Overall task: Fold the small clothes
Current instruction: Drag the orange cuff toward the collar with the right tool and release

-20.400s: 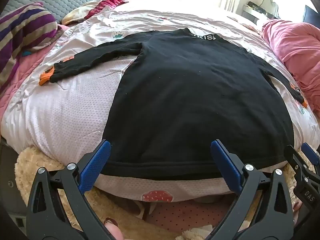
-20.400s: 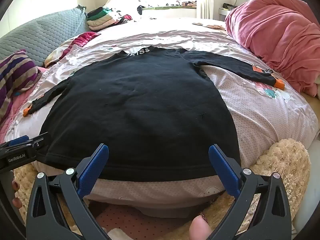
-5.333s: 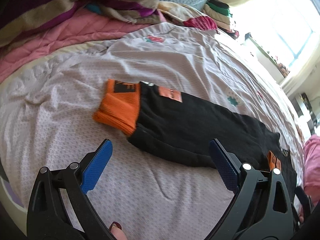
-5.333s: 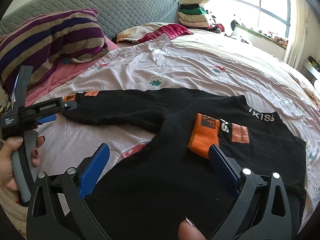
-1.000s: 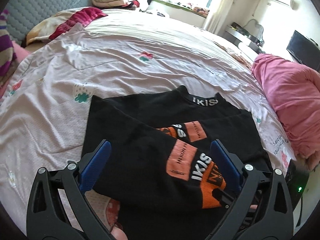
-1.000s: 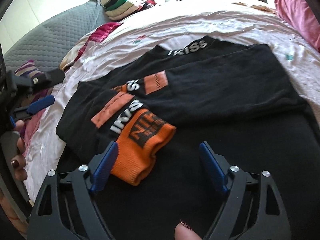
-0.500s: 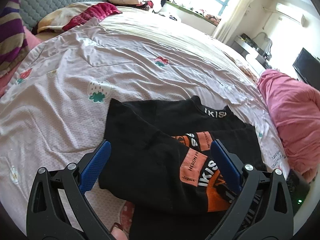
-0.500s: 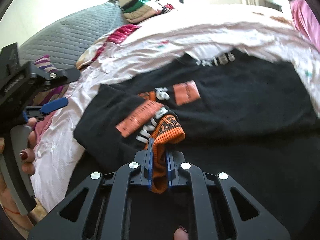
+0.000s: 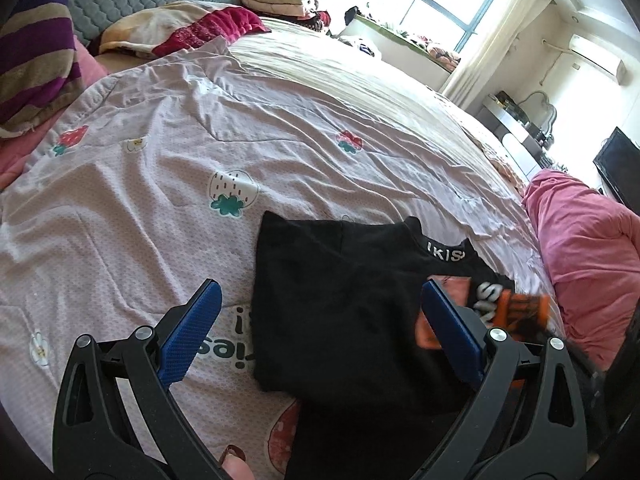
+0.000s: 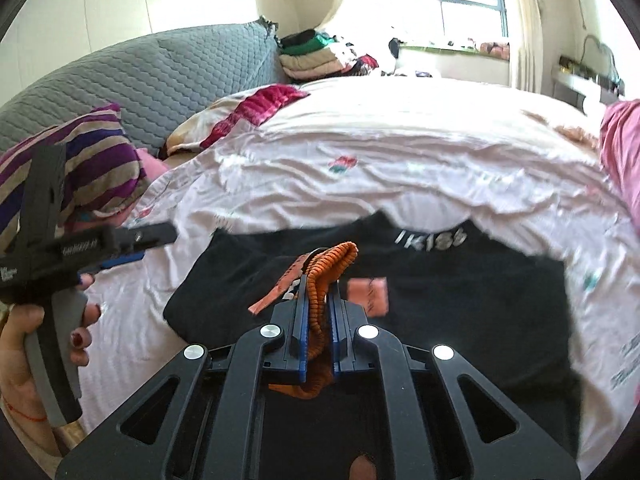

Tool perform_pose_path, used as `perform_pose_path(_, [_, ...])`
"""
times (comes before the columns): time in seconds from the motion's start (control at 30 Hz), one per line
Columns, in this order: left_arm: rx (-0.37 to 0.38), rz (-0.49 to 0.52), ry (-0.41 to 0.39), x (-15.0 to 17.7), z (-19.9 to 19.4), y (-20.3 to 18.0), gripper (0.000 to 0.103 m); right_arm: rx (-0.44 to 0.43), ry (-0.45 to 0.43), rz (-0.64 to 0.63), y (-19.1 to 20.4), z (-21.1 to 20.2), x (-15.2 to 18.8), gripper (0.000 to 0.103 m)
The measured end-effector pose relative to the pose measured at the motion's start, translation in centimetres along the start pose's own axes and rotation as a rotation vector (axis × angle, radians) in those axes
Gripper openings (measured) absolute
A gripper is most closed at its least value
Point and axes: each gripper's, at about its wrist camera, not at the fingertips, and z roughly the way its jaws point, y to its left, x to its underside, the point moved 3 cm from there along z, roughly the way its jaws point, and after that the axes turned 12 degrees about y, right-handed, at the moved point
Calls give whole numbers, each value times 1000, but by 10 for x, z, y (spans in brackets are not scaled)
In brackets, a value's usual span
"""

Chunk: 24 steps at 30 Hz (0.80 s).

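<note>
Right gripper (image 10: 316, 312) clamped on orange cuff (image 10: 328, 268); left gripper (image 9: 320, 332) released.

My right fingers pinch the ribbed orange cuff of the black sweater (image 9: 344, 312), sleeve lifted off the body. My left jaws stand wide, nothing between the pads, hovering over the sweater's left side. Sweater lies partly folded near the bed's near edge on the strawberry-print quilt (image 9: 168, 184), collar toward the far side.

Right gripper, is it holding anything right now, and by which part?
Yes. The right gripper is shut on the black sweater, pinching it by the orange ribbed cuff at the end of a sleeve.
</note>
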Motion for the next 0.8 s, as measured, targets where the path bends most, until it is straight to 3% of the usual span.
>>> perform_pose_path(0.27, [-13,-1,-12,-2,5,-1,93,105,-47,12,-45,-15,-16,6])
perform_pose_path(0.53, [-8,-9,-22,-9,15,-4,93,181,-66,52,-88,-24,-9,6])
perform_pose_path(0.8, [-49,78,8,-3,40,-28,90,217,-59,93,-113,-20,8,5])
